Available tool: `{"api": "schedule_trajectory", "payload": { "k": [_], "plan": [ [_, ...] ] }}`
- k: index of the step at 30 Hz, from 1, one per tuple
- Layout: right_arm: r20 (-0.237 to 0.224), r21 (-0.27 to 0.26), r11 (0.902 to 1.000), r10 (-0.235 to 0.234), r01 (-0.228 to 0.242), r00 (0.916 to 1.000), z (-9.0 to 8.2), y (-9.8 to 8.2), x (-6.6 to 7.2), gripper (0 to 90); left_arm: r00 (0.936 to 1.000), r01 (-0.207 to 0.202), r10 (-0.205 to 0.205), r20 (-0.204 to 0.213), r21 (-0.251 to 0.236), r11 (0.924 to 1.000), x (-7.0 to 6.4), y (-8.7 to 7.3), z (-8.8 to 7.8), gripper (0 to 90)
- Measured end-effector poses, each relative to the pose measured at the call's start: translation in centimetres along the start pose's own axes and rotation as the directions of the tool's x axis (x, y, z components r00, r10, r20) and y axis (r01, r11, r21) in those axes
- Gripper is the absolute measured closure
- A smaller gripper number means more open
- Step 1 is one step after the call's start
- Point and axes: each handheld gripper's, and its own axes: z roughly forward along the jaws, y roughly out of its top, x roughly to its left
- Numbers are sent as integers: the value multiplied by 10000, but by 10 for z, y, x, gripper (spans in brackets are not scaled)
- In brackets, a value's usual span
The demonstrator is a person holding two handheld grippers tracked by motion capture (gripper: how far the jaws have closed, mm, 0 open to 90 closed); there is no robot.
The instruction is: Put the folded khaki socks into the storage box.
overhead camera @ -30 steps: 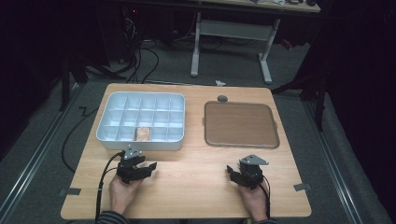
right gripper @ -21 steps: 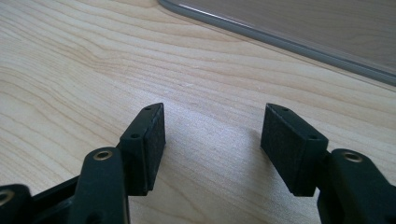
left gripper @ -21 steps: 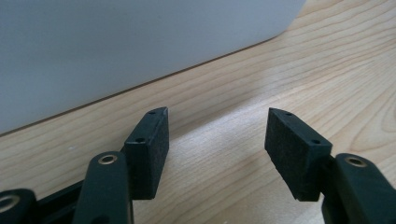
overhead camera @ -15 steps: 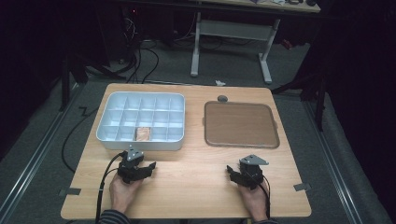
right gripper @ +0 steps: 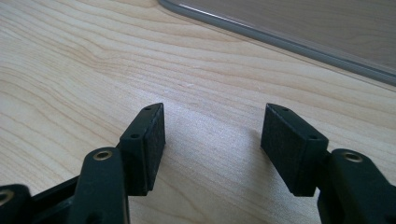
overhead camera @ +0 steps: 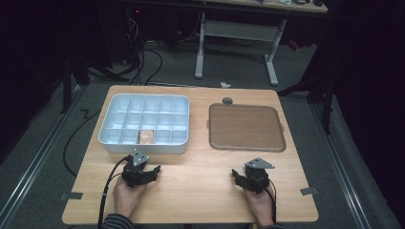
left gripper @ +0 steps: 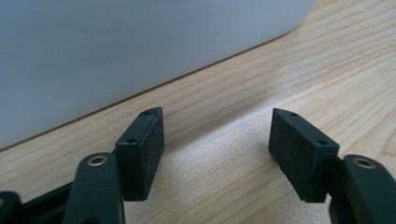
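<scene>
My left gripper (overhead camera: 144,170) rests low over the wooden table, just in front of a white compartment box (overhead camera: 143,147). In the left gripper view its jaws (left gripper: 217,135) stand wide apart and have just been opening, with bare wood between them and the box's white wall (left gripper: 116,56) close ahead. One front compartment holds a small tan object (overhead camera: 146,137). My right gripper (overhead camera: 242,174) sits near the table's front right, open, with nothing between its fingers (right gripper: 212,128). The rim of a brown tray (right gripper: 289,44) lies ahead of it.
The brown tray (overhead camera: 246,126) lies flat at the right, behind my right gripper. A small dark round thing (overhead camera: 228,100) sits at the table's far edge. Bare wood (overhead camera: 196,176) lies between the two hands. Cables and a desk frame stand on the floor beyond.
</scene>
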Motion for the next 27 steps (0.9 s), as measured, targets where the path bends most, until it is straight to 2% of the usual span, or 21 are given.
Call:
{"api": "schedule_trajectory", "payload": {
  "k": [7, 9, 14, 27],
  "plan": [
    [10, -2, 10000, -19, 19, 10000, 0, 0, 0, 400, 9994, 296, -295, 159, -64, 9995, 3, 0, 0, 351],
    [7, -1, 10000, -27, 27, 10000, 0, 0, 0, 400, 9992, 403, -402, 88, -80, 9992, 4, 0, 0, 350],
    [-3, 1, 10000, 6, -6, 10000, 0, 0, 0, 397, 9999, 57, -56, -145, 36, 10000, -1, 1, 1, 329],
    [-76, -6, 10000, 61, -61, 10000, 0, 0, -1, 394, 9998, 91, -91, -163, 41, 10000, -3, 0, 0, 314]
  ]
}}
